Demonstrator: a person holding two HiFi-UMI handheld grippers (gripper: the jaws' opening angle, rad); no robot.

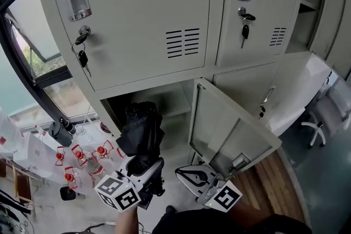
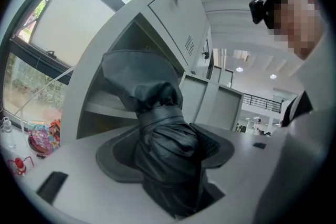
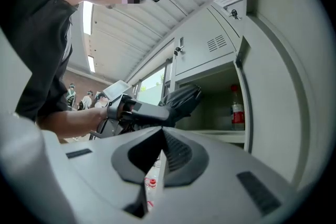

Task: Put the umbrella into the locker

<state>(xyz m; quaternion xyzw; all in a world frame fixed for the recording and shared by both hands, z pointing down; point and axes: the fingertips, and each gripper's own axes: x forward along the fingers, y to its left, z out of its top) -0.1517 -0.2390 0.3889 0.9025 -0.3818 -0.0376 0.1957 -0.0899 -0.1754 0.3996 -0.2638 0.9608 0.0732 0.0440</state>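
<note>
A: Where is the umbrella (image 1: 141,130)?

B: Folded up and black, pinched in the left tongs (image 1: 145,167); the pads press on its lower part and the bunched cloth stands out past them

A: And the locker (image 1: 174,97)?

B: The lower compartment is open, with its door (image 1: 227,129) swung out to the right; the umbrella points at the opening, its far end at the mouth; from here I cannot say whether it has crossed the edge

A: What about the right tongs (image 1: 193,175)?

B: Pressed together with nothing between them; they hang beside the open door, apart from the umbrella

A: Is anything inside?

B: A bottle (image 3: 238,110) with a red cap stands upright on the shelf, towards the door side

A: And around it?

B: Keys (image 1: 83,57) hang from the locks of the shut upper doors; red-capped bottles (image 1: 77,159) stand on the floor (image 1: 44,208) to the left, by the window
</note>
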